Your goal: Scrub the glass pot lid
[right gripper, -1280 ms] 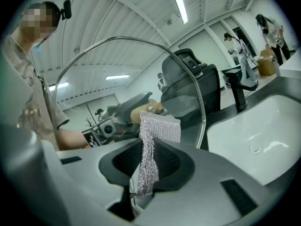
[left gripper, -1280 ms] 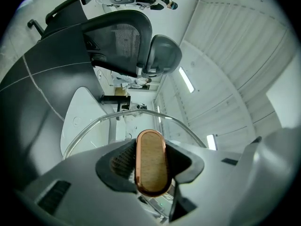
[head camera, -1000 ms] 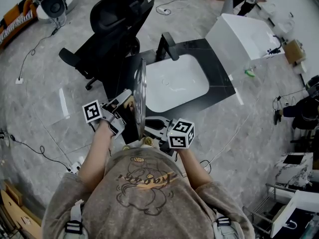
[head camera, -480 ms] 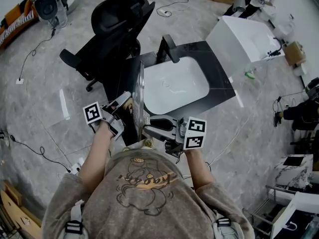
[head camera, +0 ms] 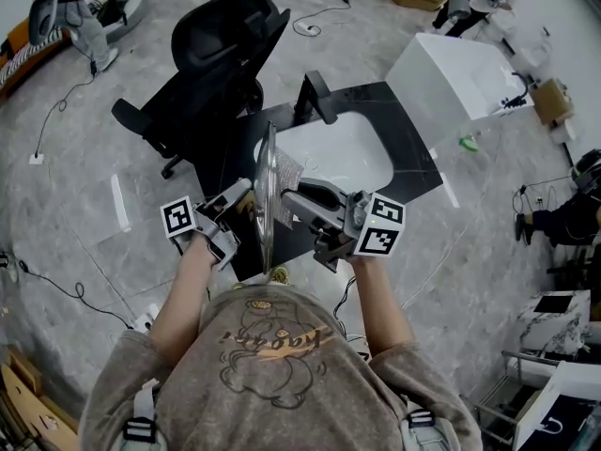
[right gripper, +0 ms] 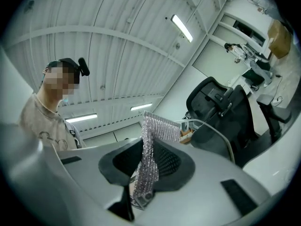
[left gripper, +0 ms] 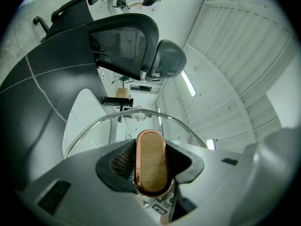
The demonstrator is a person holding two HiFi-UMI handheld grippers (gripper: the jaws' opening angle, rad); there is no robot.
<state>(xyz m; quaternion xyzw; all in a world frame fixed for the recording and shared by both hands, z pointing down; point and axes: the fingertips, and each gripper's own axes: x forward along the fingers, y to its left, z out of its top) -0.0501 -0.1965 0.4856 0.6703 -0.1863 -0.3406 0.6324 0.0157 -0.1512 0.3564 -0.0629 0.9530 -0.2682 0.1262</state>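
Observation:
The glass pot lid [head camera: 268, 216] stands on edge above the counter's front. My left gripper [head camera: 242, 201] is shut on its wood knob with the copper rim [left gripper: 150, 167], and the lid's clear rim [left gripper: 101, 122] arcs beyond the jaws. My right gripper [head camera: 291, 194] comes in from the right, shut on a silvery mesh scrubbing cloth [head camera: 287, 169]. The cloth [right gripper: 149, 157] hangs upright between the pads, its top lying against the lid's right face. The lid's rim [right gripper: 222, 139] curves just beyond it.
A white sink basin [head camera: 343, 148] sits in a black counter [head camera: 418, 158] behind the lid, with a black faucet [head camera: 315, 90] at its back. A black office chair [head camera: 221, 45] stands at the far left, a white box [head camera: 455, 69] at the right. Another person [right gripper: 49, 112] shows in the right gripper view.
My right gripper has risen with the cloth from the lid's lower edge up along its right face. The left gripper and the lid have stayed put.

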